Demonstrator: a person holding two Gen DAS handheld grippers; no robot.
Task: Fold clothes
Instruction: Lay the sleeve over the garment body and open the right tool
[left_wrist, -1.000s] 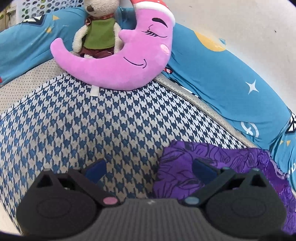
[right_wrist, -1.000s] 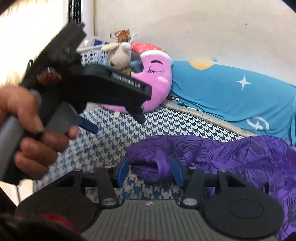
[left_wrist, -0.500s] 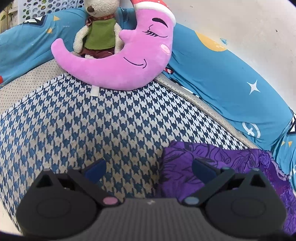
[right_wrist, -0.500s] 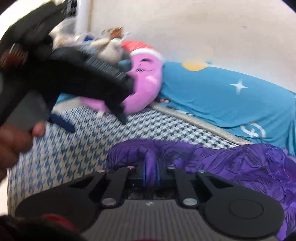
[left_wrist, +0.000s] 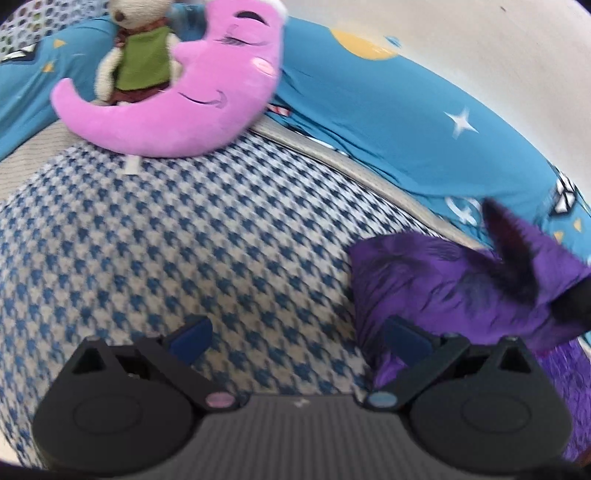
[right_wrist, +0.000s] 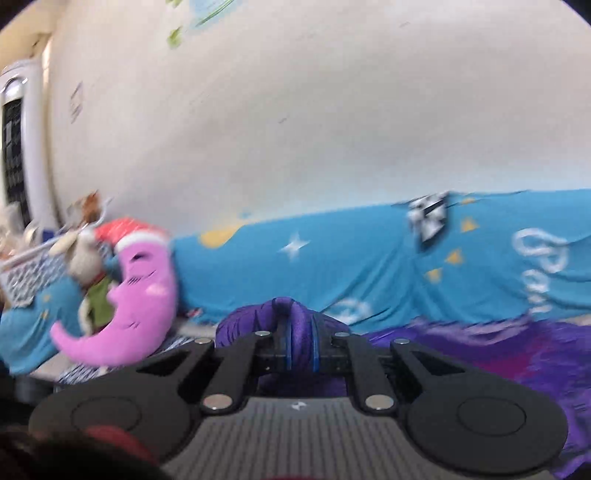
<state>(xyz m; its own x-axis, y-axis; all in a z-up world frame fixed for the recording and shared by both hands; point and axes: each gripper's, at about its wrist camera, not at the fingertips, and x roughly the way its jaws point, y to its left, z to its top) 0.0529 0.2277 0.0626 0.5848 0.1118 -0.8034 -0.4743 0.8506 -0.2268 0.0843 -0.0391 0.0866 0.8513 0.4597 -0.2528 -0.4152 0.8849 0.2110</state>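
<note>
Big picture first: houndstooth bed cover (left_wrist: 184, 236) filling most of the left wrist view, blue star-print sheet (left_wrist: 388, 122) draped along the far wall side. Purple garment (left_wrist: 443, 295) bunched at the right edge of the cover, trailing off right and near, so long axis roughly running left to right along the bed in the right wrist view.

Key relation for the next fold: right tool (right_wrist: 298, 345) already clamped tight on a bunched-up ridge of that purple cloth, lifted a bit off the bed, pads pinching the fabric between them. Left tool (left_wrist: 297, 334) spread wide, nothing between the pads, hanging over bare houndstooth with only its right pad (left_wrist: 406, 334) over the garment's left edge. So the cloth lay to the right of the left tool, close by, just not grabbed. Probably needed a shift right and down to catch a second corner before any proper fold.

Smaller stuff: pink moon plushie (left_wrist: 177, 96) at the far left of the cover, little bear in a green vest (left_wrist: 136, 62) sat on it, both well apart from the garment and not in the way. White basket (right_wrist: 33, 273) further left behind them. Plenty of open cover left of the cloth for laying it flat. Dark blurred shape at the right edge of the left wrist view, couldn't tell what exactly.
</note>
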